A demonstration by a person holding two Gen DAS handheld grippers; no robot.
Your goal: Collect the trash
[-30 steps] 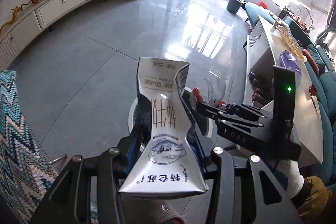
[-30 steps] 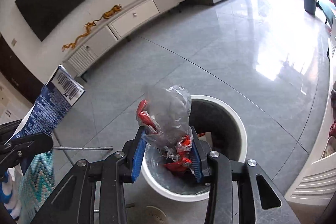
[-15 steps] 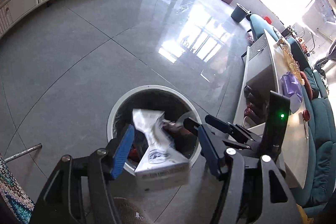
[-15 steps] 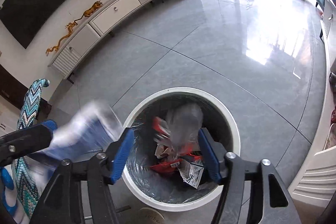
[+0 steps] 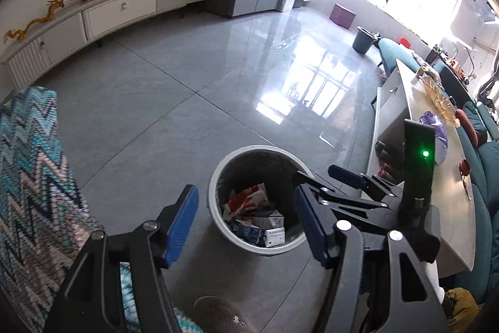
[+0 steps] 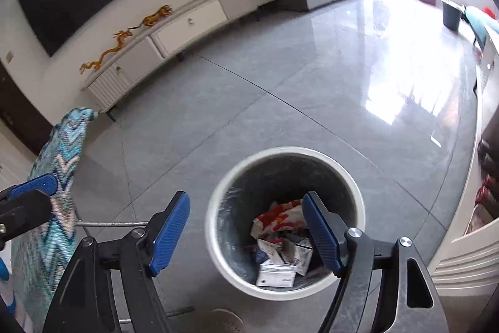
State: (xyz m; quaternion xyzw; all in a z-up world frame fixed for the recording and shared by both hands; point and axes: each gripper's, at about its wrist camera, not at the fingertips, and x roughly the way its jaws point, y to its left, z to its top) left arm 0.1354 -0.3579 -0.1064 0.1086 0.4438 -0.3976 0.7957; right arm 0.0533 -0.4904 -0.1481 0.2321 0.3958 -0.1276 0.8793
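Item: white round bin, standing on grey floor tiles; landmark for all entries below. Contents: red-and-white wrapper lying toward the far side of the bin floor, crushed white carton and other white cartons nearer the camera, all resting at the bottom, well below the rim. Left gripper: jaws spread wide, blue pads bare, nothing held; poised above and just short of the bin's near rim, fingers pointing across the opening. Right gripper: jaws likewise wide apart, empty; above the bin's near-left rim, one pad overlapping the opening in its own view. The left gripper's camera shows the right gripper to the right of the bin, at the side nearest the long table. Trash still to gather: purple bag on that table, right of the bin and well apart from it; whether it is trash cannot be told. Judgement: both loads are deposited; the coming move turns away from the bin, rightward toward the table, and the right gripper is nearer that side. Patterned blanket left of the bin.
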